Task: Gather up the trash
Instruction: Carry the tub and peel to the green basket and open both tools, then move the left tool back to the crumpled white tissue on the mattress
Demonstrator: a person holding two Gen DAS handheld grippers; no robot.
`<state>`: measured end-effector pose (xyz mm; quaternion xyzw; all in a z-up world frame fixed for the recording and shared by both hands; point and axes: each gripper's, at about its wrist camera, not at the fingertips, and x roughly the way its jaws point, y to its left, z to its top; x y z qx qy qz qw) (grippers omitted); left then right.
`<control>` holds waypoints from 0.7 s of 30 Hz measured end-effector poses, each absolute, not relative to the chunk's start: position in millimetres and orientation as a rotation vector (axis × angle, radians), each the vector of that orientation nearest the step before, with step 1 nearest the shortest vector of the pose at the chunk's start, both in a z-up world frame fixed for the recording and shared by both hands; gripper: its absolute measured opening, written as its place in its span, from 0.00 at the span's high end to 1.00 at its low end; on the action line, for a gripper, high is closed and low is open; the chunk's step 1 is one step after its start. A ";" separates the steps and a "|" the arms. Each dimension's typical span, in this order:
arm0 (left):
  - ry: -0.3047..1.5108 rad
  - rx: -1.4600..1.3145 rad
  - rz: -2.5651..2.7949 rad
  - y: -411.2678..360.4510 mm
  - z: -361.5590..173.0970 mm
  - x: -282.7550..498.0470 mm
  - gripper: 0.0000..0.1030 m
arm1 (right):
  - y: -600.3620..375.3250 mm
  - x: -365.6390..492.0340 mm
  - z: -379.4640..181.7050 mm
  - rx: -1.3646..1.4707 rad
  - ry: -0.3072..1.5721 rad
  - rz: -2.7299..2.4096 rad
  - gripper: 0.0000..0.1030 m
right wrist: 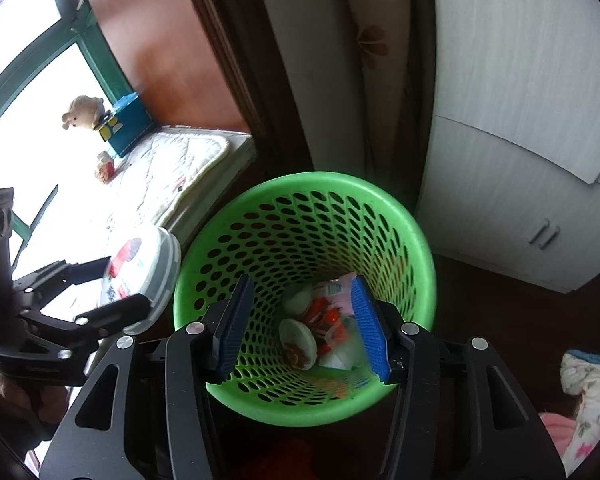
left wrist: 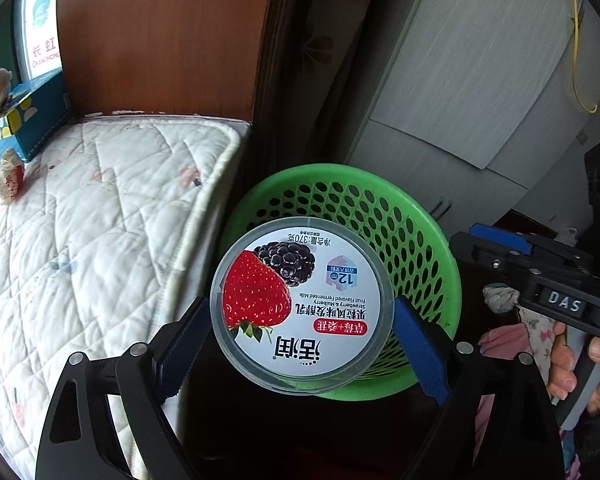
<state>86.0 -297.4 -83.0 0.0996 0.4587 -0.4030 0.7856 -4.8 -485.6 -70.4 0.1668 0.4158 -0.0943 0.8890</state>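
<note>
My left gripper (left wrist: 302, 340) is shut on a round yogurt tub (left wrist: 302, 304) with a strawberry and mulberry lid, held above the near rim of the green perforated basket (left wrist: 416, 240). In the right wrist view the tub (right wrist: 140, 276) hangs just left of the basket (right wrist: 300, 196), outside its rim. My right gripper (right wrist: 302, 328) is open and empty, over the basket's mouth. Inside the basket lie wrappers and small round lids (right wrist: 298, 344).
A quilted white mattress (left wrist: 100, 220) lies to the left with a blue tissue box (left wrist: 24, 120) and a small plush toy (right wrist: 82, 112) by the window. A grey cabinet (right wrist: 520, 200) stands behind the basket. Floral cloth (right wrist: 588, 400) lies at the right.
</note>
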 end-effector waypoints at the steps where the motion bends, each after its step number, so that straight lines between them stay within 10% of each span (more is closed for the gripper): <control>1: 0.995 0.216 -0.871 -300.3 -84.3 85.7 0.15 | -487.7 -7.1 -69.9 0.353 0.860 -0.199 0.49; 21: 1.013 0.188 -0.866 -313.0 -93.9 88.6 0.11 | -493.4 -15.0 -66.2 0.392 0.842 -0.189 0.46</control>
